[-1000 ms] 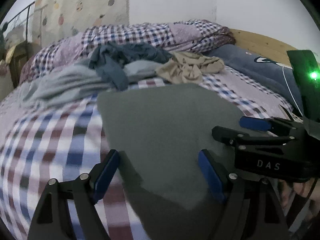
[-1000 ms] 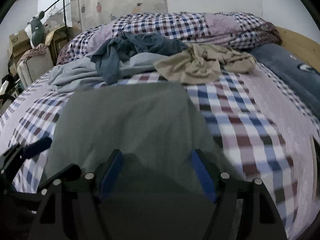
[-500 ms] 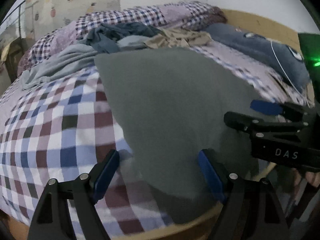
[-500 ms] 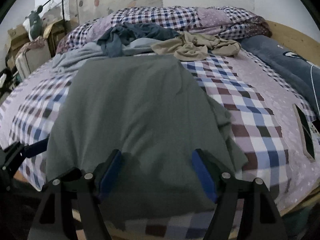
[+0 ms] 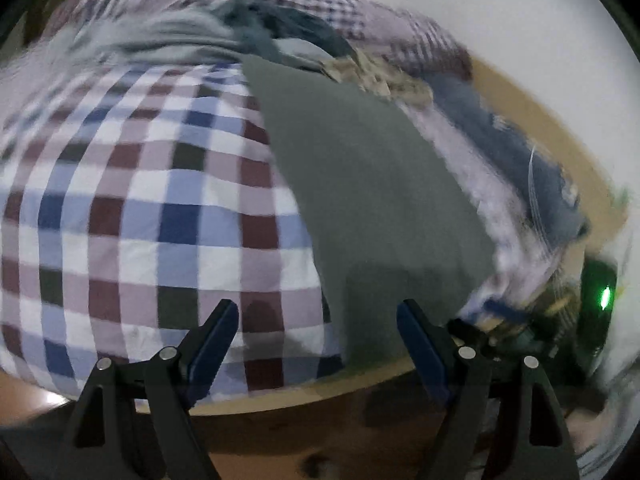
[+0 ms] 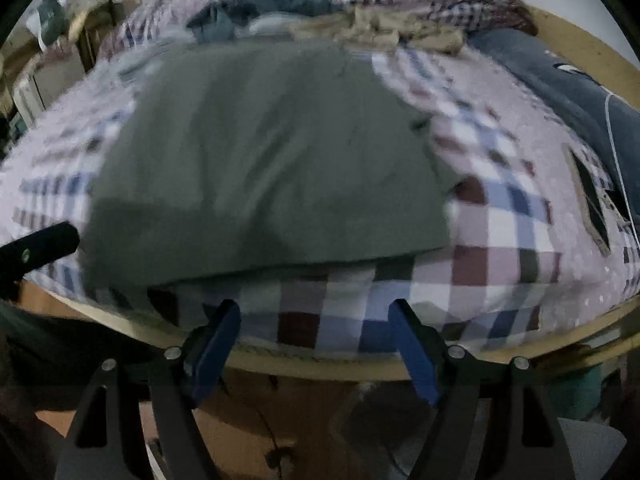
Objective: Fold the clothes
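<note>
Left wrist view: left gripper [image 5: 316,338] spread apart, empty; grey garment [image 5: 368,184] lay flat ahead, rightward, on checked bed cover [image 5: 140,200].
Right wrist view: right gripper [image 6: 314,338] spread apart, empty; garment's near hem [image 6: 260,266] just ahead.
Handling: likely soft, light, limp; best pinched at hem corners.

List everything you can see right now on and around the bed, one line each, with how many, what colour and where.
Grey-green garment: one, spread flat on the near part of the bed.
Checked bedcover: one, white, blue and maroon, over the bed.
Dark blue clothes: a heap, far end, left of the middle.
Beige garment: one, crumpled, far end, right of the blue heap.
Dark blue pillow: one, far right.
Wooden bed frame: one, tan, near edge.
Left gripper: black with blue pads, open, empty.
Right gripper: black with blue pads, open, empty.
</note>
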The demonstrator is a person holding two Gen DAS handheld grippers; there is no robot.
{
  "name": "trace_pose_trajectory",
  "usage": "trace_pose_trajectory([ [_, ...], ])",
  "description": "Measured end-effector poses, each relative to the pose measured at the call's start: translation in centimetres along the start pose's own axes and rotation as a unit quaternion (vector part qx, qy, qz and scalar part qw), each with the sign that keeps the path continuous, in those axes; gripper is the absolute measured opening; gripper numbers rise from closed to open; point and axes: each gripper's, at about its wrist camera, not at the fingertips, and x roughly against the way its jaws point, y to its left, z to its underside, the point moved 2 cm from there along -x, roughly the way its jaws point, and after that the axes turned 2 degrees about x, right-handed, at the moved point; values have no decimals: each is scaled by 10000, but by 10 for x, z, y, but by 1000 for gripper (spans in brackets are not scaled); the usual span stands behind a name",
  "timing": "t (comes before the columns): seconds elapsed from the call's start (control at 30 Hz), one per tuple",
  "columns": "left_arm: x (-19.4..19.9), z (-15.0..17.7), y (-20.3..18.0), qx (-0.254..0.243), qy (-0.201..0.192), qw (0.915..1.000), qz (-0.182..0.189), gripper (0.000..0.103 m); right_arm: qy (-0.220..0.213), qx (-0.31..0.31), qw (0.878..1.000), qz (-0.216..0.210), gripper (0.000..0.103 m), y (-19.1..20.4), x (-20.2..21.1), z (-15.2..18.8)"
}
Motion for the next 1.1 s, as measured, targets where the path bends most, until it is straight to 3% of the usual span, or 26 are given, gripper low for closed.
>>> trace_pose_trajectory([
  [0.1, -9, -5, 17, 775, 265, 9928, 876, 85, -440, -213, 9986, -209, 80, -4, 21, -3],
  [0.2, -26, -6, 20, 1145, 601, 9801, 1508, 85, -701, -210, 9968, -310, 80, -2, 31, -5],
  [0.33, -43, -13, 18, 1156, 766, 9784, 1532, 85, -938, -75, 9945, -469, 80, 8, 39, -9],
  [0.43, -54, -18, 21, 1342, 904, 9723, 1690, 85, -1052, 89, 9927, -585, 80, 17, 43, -9],
  [0.63, -54, -36, 12, 1617, 1068, 9449, 2637, 86, -1338, 998, 9847, -493, 80, 53, 47, -2],
  [0.8, -54, -46, 3, 1581, 1191, 9352, 2937, 86, -1634, 2195, 9617, -148, 81, 99, 43, 9],
  [1.0, -51, -58, 5, 1904, 1260, 9132, 3376, 86, -1903, 3472, 9156, 697, 82, 140, 16, 20],
  [1.1, -49, -62, 2, 1929, 1270, 9080, 3496, 86, -2022, 3755, 8977, 1107, 82, 148, -2, 15],
])
